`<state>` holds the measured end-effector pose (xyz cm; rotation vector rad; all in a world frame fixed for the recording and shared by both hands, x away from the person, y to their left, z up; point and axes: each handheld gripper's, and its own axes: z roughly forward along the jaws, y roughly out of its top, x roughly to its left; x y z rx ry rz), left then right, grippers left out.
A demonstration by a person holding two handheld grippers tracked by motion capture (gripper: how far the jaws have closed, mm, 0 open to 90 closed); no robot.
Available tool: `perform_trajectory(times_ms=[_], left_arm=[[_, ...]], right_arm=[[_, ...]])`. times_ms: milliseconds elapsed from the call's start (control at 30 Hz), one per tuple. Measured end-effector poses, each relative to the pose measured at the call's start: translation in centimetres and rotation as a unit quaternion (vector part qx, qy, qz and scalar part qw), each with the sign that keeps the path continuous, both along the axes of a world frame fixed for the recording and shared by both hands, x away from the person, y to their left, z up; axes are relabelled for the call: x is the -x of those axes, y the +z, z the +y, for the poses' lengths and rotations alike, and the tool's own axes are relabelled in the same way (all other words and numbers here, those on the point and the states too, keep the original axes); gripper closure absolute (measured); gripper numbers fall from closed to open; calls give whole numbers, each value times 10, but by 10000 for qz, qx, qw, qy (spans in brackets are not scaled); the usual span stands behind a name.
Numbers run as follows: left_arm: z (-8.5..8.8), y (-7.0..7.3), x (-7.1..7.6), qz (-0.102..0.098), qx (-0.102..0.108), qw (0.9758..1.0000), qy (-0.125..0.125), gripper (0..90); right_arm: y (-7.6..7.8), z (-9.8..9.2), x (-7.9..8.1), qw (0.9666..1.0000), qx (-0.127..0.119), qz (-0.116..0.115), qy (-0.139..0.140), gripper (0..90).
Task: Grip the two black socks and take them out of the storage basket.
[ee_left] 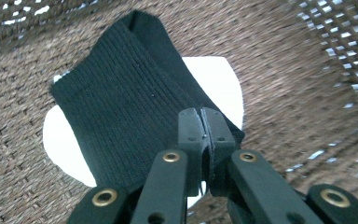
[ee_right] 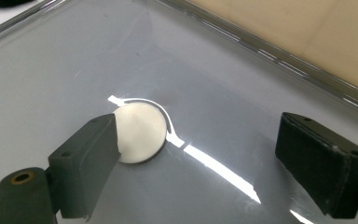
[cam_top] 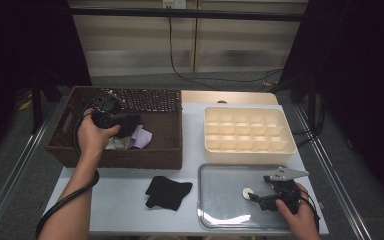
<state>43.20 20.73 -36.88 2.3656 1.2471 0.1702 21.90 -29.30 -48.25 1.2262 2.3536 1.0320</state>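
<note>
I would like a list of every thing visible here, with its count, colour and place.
wicker basket: one, brown, left rear of the table.
black cloth in basket: one, black ribbed, pinched by the left gripper.
pale cloths: a few, white and lilac, inside the basket.
black cloth on table: one, black, in front of the basket.
divided box: one, cream, right rear.
tray: one, shiny grey, right front.
round disc: one, white, on the tray beside one pad of the right gripper.
table: one, pale grey.
left gripper: black, shut on the cloth.
right gripper: black, jaws open over the tray.
</note>
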Motion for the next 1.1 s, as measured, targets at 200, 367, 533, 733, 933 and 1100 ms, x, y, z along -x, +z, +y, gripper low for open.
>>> perform_trajectory(times_ms=[200, 367, 533, 733, 933, 1100], left_arm=[[-1, 26, 3, -11, 174, 9997, -146, 878], [-3, 43, 4, 10, 207, 9995, -221, 878], [-5, 59, 8, -111, 330, 9989, -326, 878], [-7, 73, 8, -157, 375, 9980, -475, 878], [-12, 83, 9, -202, 410, 9975, -537, 878], [-16, 90, 11, -218, 398, 9970, -626, 878]], right_arm=[[0, 0, 0, 10000, 0, -1, 0, 127], [0, 0, 0, 10000, -2, 1, -1, 127], [0, 0, 0, 10000, -3, 2, -1, 127], [0, 0, 0, 10000, -3, 3, -3, 127], [0, 0, 0, 10000, -2, 1, -2, 127], [0, 0, 0, 10000, 0, 2, -1, 127]])
